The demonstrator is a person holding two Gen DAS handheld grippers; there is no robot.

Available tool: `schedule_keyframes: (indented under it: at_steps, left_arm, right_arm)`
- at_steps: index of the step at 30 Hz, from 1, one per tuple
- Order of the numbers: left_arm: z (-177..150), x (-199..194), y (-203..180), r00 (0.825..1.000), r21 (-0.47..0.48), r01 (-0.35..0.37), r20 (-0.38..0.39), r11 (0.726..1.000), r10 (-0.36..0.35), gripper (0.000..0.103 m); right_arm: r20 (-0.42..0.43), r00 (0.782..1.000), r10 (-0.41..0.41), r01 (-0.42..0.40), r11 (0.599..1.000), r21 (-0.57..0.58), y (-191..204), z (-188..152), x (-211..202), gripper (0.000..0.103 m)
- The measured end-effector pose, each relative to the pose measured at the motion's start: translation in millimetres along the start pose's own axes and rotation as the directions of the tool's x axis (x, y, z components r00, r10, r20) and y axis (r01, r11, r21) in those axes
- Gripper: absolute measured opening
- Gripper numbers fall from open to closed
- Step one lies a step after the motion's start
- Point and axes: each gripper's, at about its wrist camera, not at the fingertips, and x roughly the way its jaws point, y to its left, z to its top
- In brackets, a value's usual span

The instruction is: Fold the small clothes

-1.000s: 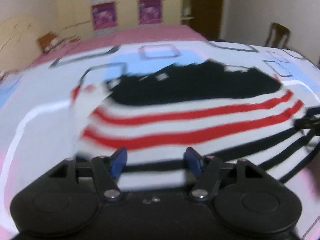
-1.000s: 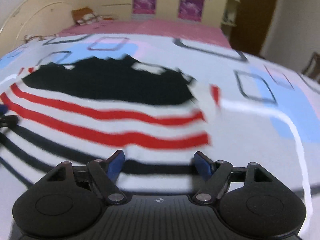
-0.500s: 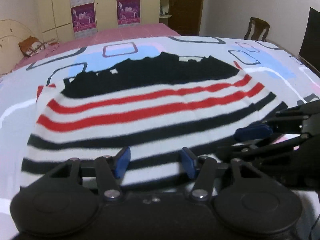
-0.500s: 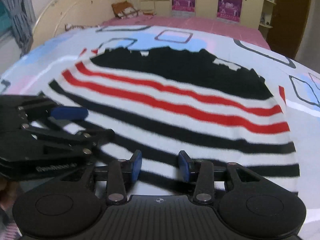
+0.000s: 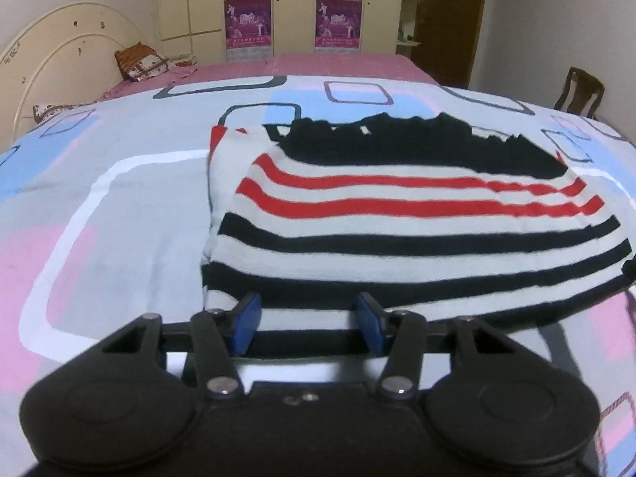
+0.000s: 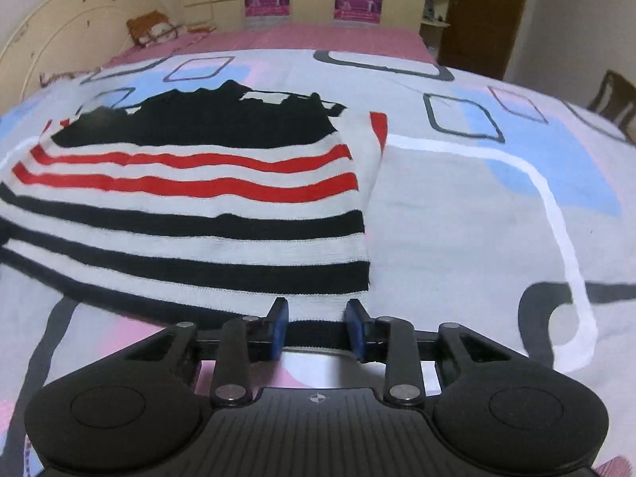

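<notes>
A knitted sweater [image 5: 397, 214] with a black top, red stripes and black stripes lies flat on the bedspread [image 5: 119, 206]. My left gripper [image 5: 309, 324] is at the near hem by the sweater's left corner. Its jaws are closing, and the hem lies flat between the blue pads [image 5: 246, 320]. In the right wrist view the same sweater [image 6: 198, 198] fills the left half. My right gripper [image 6: 318, 328] is at the near hem by the right corner. Its jaws are closing too, with the black hem band flat and unbunched between the pads [image 6: 278, 326].
The patterned bedspread [image 6: 457, 218] extends bare to the outside of each gripper. A pink sheet, a pillow [image 5: 139, 59] and a cream headboard [image 5: 51, 71] lie at the far end. A wardrobe with posters [image 5: 294, 4] stands behind, and a wooden chair [image 5: 582, 91] at the far right.
Half a second ago each gripper had the other beside it in view; now they have moved apart toward the hem's corners. Both pairs of jaws have narrowed around the hem.
</notes>
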Motion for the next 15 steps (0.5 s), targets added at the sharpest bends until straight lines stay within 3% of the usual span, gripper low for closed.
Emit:
schedule_keyframes:
  at_steps: [4, 8, 11, 15]
  left_arm:
    - [-0.9, 0.6, -0.1, 1.0, -0.002, -0.018, 0.005, 1.0, 0.018, 0.048]
    - [-4.8, 5.2, 2.2, 1.0, 0.003, -0.01, -0.016, 1.0, 0.01, 0.049]
    - [-9.6, 4.6, 5.1, 1.0, -0.001, -0.01, -0.015, 1.0, 0.01, 0.051]
    - [-7.3, 5.1, 5.7, 1.0, -0.017, -0.012, -0.021, 1.0, 0.011, 0.051]
  right_arm:
    - [0.056, 0.998, -0.002, 0.002, 1.0, 0.008, 0.9, 7.1, -8.3, 0.032]
    - [-0.005, 1.0, -0.009, 0.009, 1.0, -0.016, 1.4, 4.1, 12.7, 0.032]
    - [0.005, 1.0, -0.002, 0.003, 0.999, -0.046, 1.4, -8.3, 10.3, 0.031]
    - [0.004, 1.0, -0.013, 0.013, 0.999, -0.034, 3.3, -1.0, 7.0, 0.032]
